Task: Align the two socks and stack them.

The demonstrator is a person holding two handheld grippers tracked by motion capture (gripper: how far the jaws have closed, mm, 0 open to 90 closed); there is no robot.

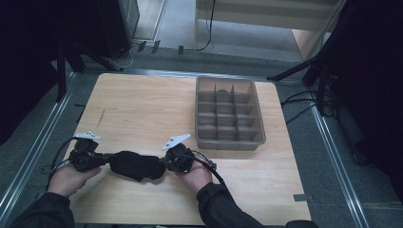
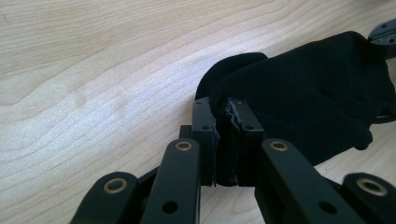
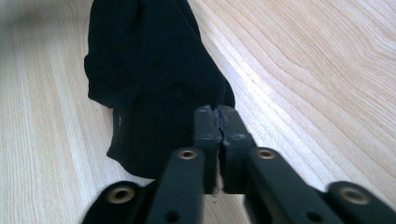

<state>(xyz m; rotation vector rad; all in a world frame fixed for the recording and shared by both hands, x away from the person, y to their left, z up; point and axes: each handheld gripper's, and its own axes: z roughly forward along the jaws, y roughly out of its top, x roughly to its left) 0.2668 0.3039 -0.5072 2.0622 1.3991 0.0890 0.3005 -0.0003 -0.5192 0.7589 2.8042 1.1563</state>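
— Pale wood-grain table (image 1: 142, 104), dark floor and black stands around it. What's the left gripper (image 2: 228, 122) doing?

— Its black jaws are pressed together on a fold of the black cloth (image 1: 137, 165), a soft knitted piece, lumpy in shape.

— And the right gripper (image 3: 218, 122)?

— Jaws drawn tight on the cloth's opposite edge, pads almost meeting.

— Where does the cloth sit?

— On the table's near part, stretched between both grippers, sagging in the middle.

— Anything beyond the cloth?

— A grey plastic tray (image 1: 259, 124), rectangular, split into small square compartments, well apart from the cloth, toward the table's far right.
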